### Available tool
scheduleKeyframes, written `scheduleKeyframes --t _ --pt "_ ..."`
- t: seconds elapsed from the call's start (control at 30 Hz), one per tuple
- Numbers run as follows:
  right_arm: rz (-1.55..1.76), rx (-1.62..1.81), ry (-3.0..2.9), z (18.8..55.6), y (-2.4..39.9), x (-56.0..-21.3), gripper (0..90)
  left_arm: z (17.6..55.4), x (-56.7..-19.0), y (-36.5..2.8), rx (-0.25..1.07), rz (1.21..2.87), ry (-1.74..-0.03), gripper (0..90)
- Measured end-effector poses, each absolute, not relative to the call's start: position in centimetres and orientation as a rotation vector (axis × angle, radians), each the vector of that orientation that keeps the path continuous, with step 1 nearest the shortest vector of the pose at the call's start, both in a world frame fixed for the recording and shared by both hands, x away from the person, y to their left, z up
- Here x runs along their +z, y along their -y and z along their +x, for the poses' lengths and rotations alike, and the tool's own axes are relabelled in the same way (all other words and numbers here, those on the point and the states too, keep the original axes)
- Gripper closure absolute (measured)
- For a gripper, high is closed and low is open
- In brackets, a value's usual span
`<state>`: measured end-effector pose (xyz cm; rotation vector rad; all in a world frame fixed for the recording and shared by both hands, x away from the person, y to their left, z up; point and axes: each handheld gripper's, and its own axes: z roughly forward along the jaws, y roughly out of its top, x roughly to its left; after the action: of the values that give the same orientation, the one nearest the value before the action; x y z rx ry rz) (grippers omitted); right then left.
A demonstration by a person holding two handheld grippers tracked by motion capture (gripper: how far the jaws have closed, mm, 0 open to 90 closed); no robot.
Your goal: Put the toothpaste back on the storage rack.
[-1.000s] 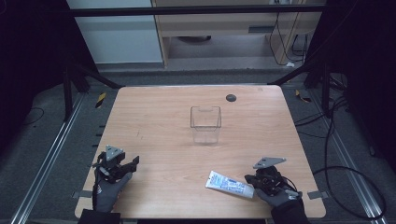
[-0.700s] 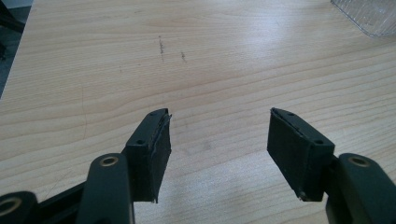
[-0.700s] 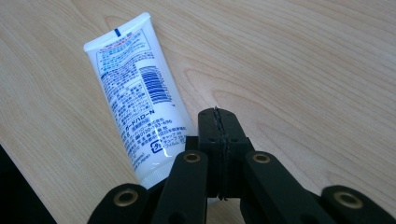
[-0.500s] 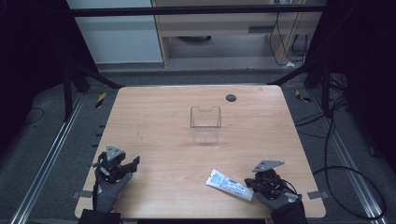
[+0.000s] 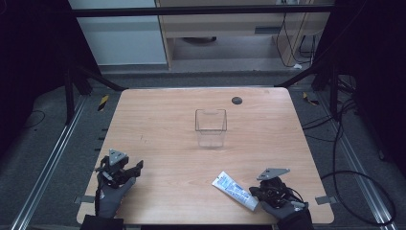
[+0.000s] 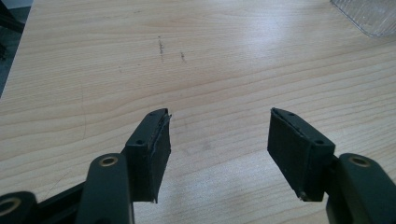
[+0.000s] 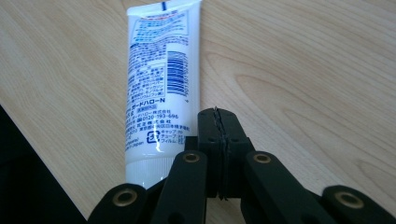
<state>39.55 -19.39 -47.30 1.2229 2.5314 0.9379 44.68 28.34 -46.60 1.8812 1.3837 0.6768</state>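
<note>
Now: left gripper [image 5: 125,168] low at near-left of wooden table [image 5: 167,124], jaws spread wide, nothing between. Right gripper [image 5: 256,191] at near-right, jaws pressed together (empty), tips just beside white tube [image 5: 234,190] lying flat. Clear plastic box [image 5: 210,127] upright mid-table, well apart from both.

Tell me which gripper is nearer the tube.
Right. The right gripper, jaws shut, sits right beside the tube's cap end near the table's front edge. The left gripper, jaws open, is far across the table at the opposite front corner.
</note>
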Motion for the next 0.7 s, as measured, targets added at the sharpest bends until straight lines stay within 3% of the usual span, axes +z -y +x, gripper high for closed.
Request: scheduleKeyframes --t 0.2,0.7 --pt "1.214 0.938 -2.542 39.6 19.0 -47.5 87.6 44.7 -46.6 -28.3 0.676 1.881 -1.382 37.9" --pt "1.309 0.953 -2.352 40.6 20.3 -45.4 72.9 44.9 -46.7 -28.5 0.674 1.877 -1.387 36.7"
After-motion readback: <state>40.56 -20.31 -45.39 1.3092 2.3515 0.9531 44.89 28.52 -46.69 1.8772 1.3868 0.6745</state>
